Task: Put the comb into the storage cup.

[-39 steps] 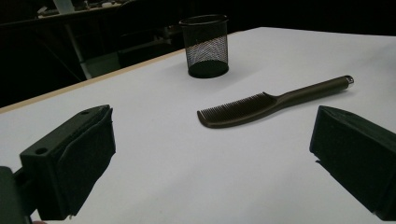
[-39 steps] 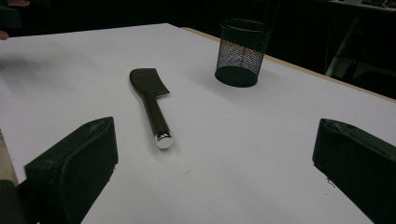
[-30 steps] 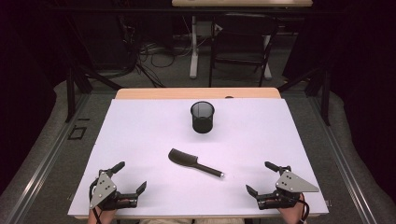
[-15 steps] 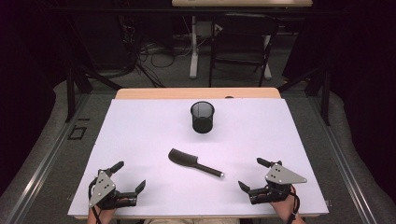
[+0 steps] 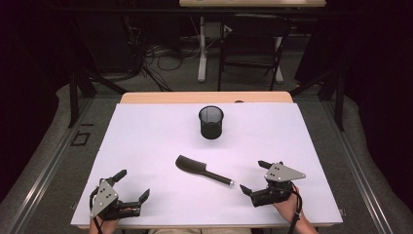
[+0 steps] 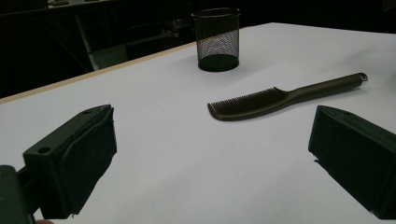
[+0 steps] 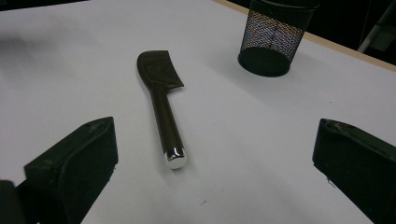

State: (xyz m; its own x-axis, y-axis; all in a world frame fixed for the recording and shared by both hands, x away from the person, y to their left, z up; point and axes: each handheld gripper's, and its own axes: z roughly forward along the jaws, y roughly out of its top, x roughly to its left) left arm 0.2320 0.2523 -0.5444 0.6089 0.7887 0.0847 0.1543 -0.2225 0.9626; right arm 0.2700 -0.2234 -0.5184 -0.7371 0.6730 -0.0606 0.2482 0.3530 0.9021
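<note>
In the left gripper view, the top rim of the mesh cup (image 6: pixel 216 39) sits right at the frame's upper edge, and the left gripper's (image 6: pixel 208 158) two black jaws run off the bottom corners. In the right gripper view, the cup's top is cut off entirely. From the high view, the teeth of the comb (image 5: pixel 202 170) are too small to make out.

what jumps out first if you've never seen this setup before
A dark comb lies alone mid-table on the white sheet, its shiny handle tip pointing at the right tool. Behind it stands a black mesh cup, upright, apart from the comb. Both tools are open near the table's front edge, the left tool farther from the comb.
</note>
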